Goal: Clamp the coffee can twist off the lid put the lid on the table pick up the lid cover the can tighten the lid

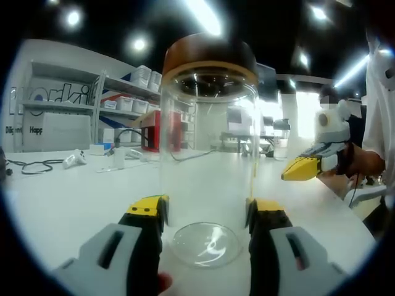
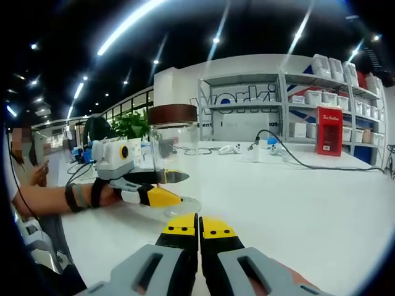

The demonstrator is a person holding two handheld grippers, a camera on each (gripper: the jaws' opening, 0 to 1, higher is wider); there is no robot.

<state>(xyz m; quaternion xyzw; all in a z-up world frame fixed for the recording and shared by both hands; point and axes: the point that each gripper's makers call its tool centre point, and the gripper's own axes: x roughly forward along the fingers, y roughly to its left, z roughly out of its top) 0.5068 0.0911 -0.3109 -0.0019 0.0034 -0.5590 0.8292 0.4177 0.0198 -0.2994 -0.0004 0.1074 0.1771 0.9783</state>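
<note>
A clear glass coffee can with a brown lid stands upright on the white table. My left gripper has its yellow-tipped jaws pressed against both sides of the can's lower part. In the right gripper view the same can and lid stand at centre left, with the left gripper clamped on the can from the left. My right gripper is shut with nothing between its jaws, a short way in front of the can. It also appears as the right gripper off to the can's right.
Shelves with white bins line the back wall, and a red box sits by them. A black cable and white controllers lie on the far table. A person's forearm holds the left gripper.
</note>
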